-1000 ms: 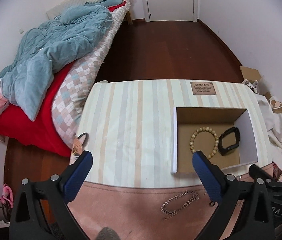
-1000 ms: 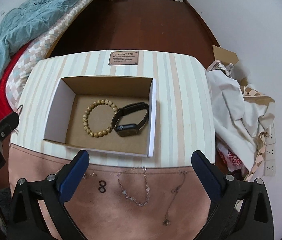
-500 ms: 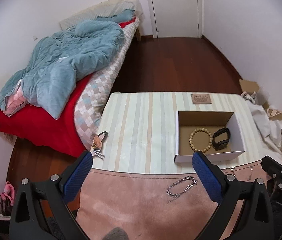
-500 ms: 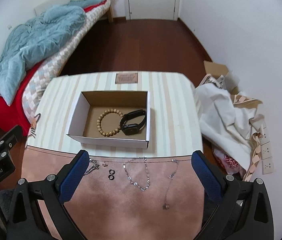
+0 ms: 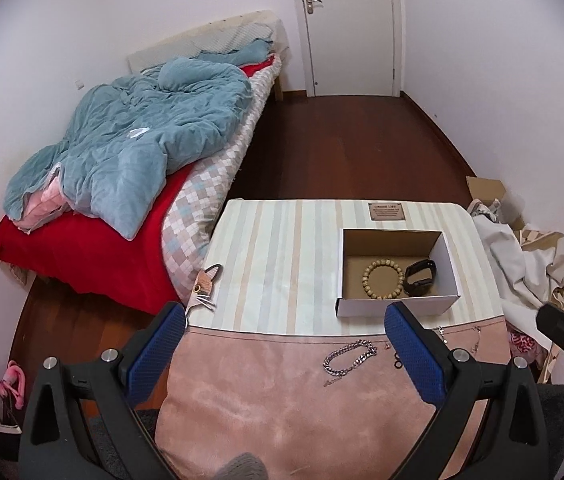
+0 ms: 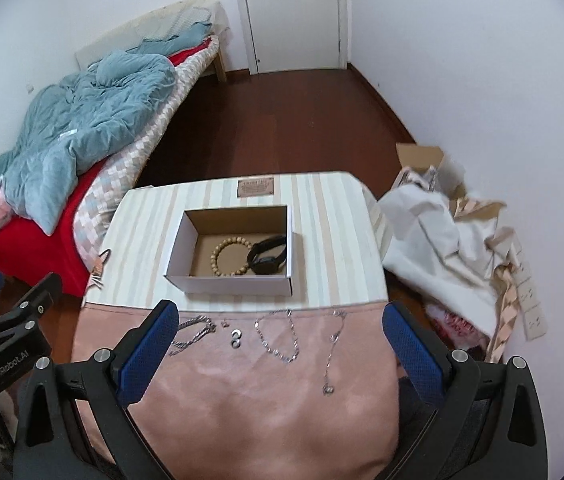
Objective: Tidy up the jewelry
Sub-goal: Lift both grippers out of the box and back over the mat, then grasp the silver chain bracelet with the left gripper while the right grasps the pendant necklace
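Observation:
A white cardboard box (image 6: 185,280) with a brown inside stands on the striped table (image 6: 330,232); in it lie a wooden bead bracelet (image 6: 230,257) and a black watch (image 6: 269,258). On the pink cloth (image 6: 265,400) in front lie a thick silver chain (image 5: 349,357), two small rings (image 6: 236,337), a thin silver bracelet (image 6: 277,334) and a pendant necklace (image 6: 332,350). My left gripper (image 5: 286,354) is open and empty, high above the cloth's left part. My right gripper (image 6: 277,352) is open and empty too, above the thin chains.
A bed (image 5: 129,184) with a teal duvet stands left of the table. White cloth and cardboard (image 6: 442,216) are piled on the floor to the right. A cat-shaped tag (image 5: 203,285) hangs at the table's left edge. A brown label (image 5: 387,212) lies behind the box.
Both grippers have pulled up and back from the table, so the box and the jewellery look smaller and more of the room shows. Both stay open; nothing on the table has moved.

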Demonstrator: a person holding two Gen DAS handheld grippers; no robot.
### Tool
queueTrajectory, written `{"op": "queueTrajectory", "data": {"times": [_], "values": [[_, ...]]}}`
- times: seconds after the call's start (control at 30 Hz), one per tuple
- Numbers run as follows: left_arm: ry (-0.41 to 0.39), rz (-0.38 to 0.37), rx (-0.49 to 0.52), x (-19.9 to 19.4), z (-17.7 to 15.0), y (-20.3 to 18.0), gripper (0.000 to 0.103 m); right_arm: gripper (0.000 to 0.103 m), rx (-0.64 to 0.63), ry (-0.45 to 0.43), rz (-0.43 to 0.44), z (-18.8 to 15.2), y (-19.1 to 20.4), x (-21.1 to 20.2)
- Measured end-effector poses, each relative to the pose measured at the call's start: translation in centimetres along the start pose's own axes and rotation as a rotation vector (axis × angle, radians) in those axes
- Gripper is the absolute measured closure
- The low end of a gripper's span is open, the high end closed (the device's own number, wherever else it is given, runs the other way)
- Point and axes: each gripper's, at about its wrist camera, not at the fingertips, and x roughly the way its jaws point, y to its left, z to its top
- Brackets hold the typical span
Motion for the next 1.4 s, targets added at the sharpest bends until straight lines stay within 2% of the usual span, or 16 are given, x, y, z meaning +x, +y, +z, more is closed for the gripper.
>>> {"op": "queueTrajectory", "data": {"times": [0.13, 0.23, 0.3, 0.4, 0.53, 0.77, 0.83, 0.9, 0.93, 0.97, 1.0, 1.03, 1.1, 1.33, 1.4], "values": [[0.023, 0.063, 0.024, 2.5, -1.4, -0.1, 0.001, 0.000, 0.059, 0.077, -0.017, -1.1, -2.2, 3.1], [0.098, 0.091, 0.033, 6.3, -3.1, 0.0, 0.001, 0.005, 0.103, 0.158, -0.003, -2.5, -3.7, 6.9], [0.155, 0.111, 0.056, 8.9, -4.1, -0.1, 0.001, 0.026, 0.116, 0.207, -0.002, -3.5, -4.2, 9.4], [0.233, 0.120, 0.100, 12.6, -5.6, -0.5, 0.001, 0.036, 0.140, 0.262, -0.015, -5.0, -4.8, 12.5], [0.325, 0.091, 0.187, 17.0, -6.7, -1.9, 0.001, 0.037, 0.178, 0.305, -0.029, -6.4, -5.7, 15.0], [0.445, 0.017, 0.356, 22.9, -8.1, -5.4, 0.001, 0.037, 0.213, 0.318, -0.061, -6.2, -7.5, 16.0], [0.418, -0.006, 0.343, 22.8, -7.8, -5.6, 0.008, 0.037, 0.224, 0.317, -0.071, -6.0, -8.1, 16.0], [0.415, -0.042, 0.343, 22.5, -7.6, -5.9, 0.023, 0.037, 0.236, 0.313, -0.077, -5.8, -8.5, 15.9], [0.418, -0.079, 0.337, 22.4, -7.7, -6.1, 0.044, 0.037, 0.243, 0.313, -0.077, -5.8, -8.8, 15.9], [0.429, -0.141, 0.328, 22.1, -7.7, -6.3, 0.071, 0.037, 0.249, 0.314, -0.076, -5.7, -9.0, 16.0], [0.437, -0.174, 0.325, 22.1, -7.8, -6.7, 0.087, 0.037, 0.256, 0.314, -0.077, -5.7, -9.2, 16.0], [0.446, -0.179, 0.331, 22.0, -8.0, -7.0, 0.097, 0.037, 0.261, 0.312, -0.083, -5.7, -9.4, 16.0], [0.440, -0.160, 0.337, 21.6, -8.1, -7.3, 0.097, 0.037, 0.273, 0.308, -0.091, -5.6, -9.9, 15.9], [0.459, -0.174, 0.199, 20.0, -8.5, -4.0, 0.098, 0.039, 0.294, 0.337, -0.086, -6.8, -10.9, 15.9], [0.456, -0.199, 0.159, 18.9, -8.4, -3.1, 0.098, 0.047, 0.285, 0.362, -0.069, -7.6, -10.5, 16.5]]}}
